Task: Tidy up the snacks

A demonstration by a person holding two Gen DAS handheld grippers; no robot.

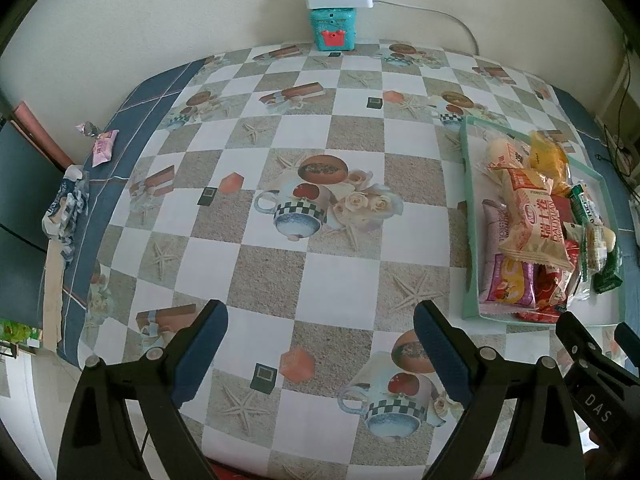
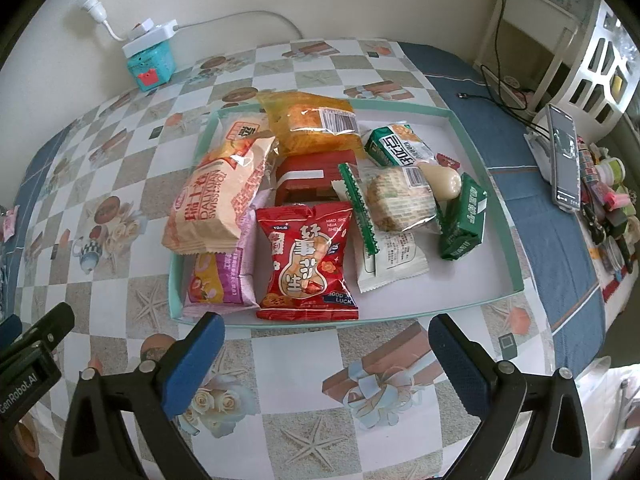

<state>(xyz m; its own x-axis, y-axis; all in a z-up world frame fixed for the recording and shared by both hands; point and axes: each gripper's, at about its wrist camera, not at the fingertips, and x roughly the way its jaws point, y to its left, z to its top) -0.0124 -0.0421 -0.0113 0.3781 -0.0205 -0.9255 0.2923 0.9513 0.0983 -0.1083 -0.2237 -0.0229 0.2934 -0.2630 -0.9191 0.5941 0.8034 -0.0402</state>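
Left gripper [image 1: 320,354]: jaws apart, empty, over bare tabletop [image 1: 340,288].
Right gripper [image 2: 326,364]: jaws apart, empty, just short of the tray [image 2: 472,114].
Snacks: piled in the tray, red packet [image 2: 306,262] nearest.
Risk: overlapping wrappers, probably slippery; a pinch could drag neighbours out.

Both wrist views angled steeply down, left over bare tablecloth [image 1: 320,276], right near tray [image 2: 472,304], sharing both.

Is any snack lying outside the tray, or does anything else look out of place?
Yes. One pink snack packet lies alone at the table's far left edge, away from the tray that holds the other snacks.
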